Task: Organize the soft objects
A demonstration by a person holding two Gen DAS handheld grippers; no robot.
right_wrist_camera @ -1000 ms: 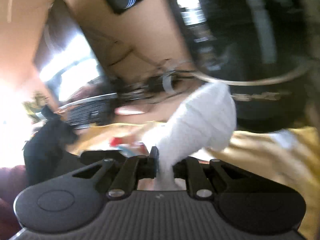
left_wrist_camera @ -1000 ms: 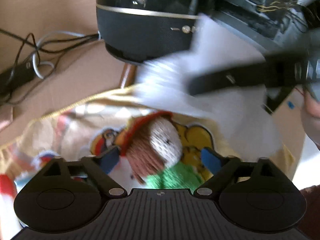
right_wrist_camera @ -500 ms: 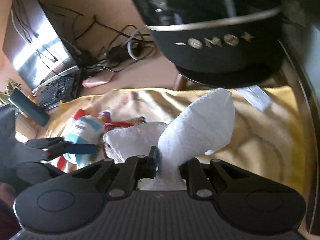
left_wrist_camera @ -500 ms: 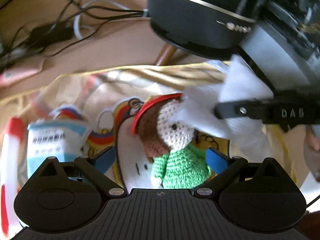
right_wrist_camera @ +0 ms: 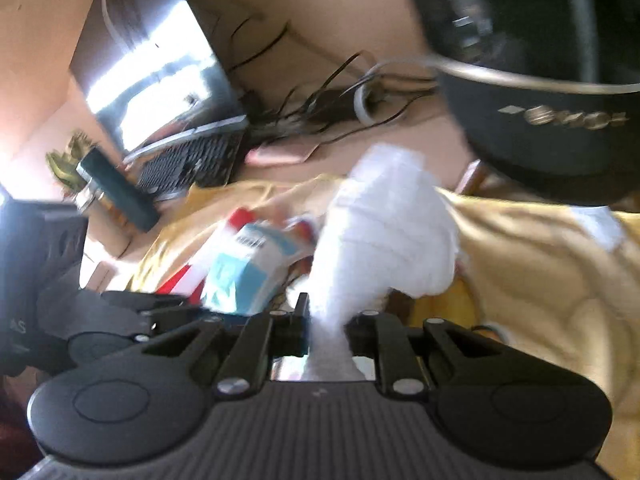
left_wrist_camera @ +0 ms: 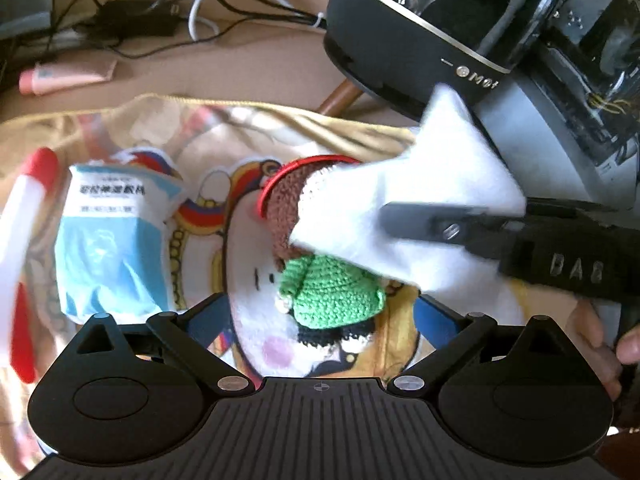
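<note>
Right tongs (right_wrist_camera: 326, 328) pinching white sock (right_wrist_camera: 384, 240) — left tongs (left_wrist_camera: 320, 312) splayed around crochet doll (left_wrist_camera: 328, 280)

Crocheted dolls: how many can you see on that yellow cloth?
1. The crocheted doll in a green top lies on the yellow cloth, between the open left gripper fingers, its head partly under the white cloth. Others may be hidden beneath.

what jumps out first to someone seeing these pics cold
A white cloth pinched in the right gripper hangs over the head of a crocheted doll in green. The doll lies on a yellow cartoon blanket, between the open left gripper fingers.
</note>
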